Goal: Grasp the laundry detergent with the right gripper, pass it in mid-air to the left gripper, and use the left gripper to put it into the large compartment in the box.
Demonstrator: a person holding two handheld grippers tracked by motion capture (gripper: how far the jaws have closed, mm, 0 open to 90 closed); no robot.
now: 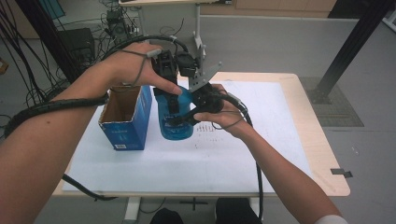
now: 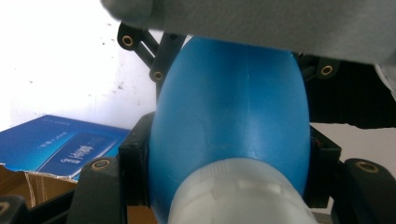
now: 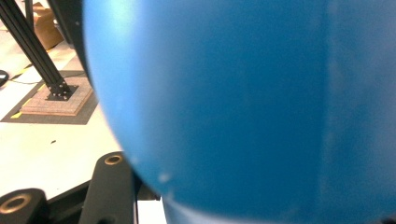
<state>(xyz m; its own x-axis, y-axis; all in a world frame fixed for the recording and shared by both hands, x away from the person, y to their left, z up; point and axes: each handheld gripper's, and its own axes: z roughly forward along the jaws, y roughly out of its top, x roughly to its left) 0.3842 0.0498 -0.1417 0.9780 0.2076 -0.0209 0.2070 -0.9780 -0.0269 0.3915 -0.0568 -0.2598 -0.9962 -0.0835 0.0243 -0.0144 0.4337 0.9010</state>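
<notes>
A blue plastic bottle [image 1: 176,131] stands upright above the white sheet, held from two sides. My left gripper [image 1: 173,101] comes down from above and is shut on the bottle's upper part. In the left gripper view the bottle [image 2: 229,112] sits between the black fingers [image 2: 135,163], with its white cap [image 2: 238,196] nearest the camera. My right gripper [image 1: 181,119] reaches in from the right and is shut on the bottle's body. The bottle [image 3: 243,107] is very close in the right gripper view, with one black finger [image 3: 112,186] pressed against its lower left.
An open blue carton [image 1: 126,119] stands just left of the bottle, its brown inside showing; the left gripper view has it [image 2: 60,149] at lower left. A white sheet [image 1: 210,158] covers the wooden table [image 1: 322,154]. Black frame posts and cables stand beyond the far edge.
</notes>
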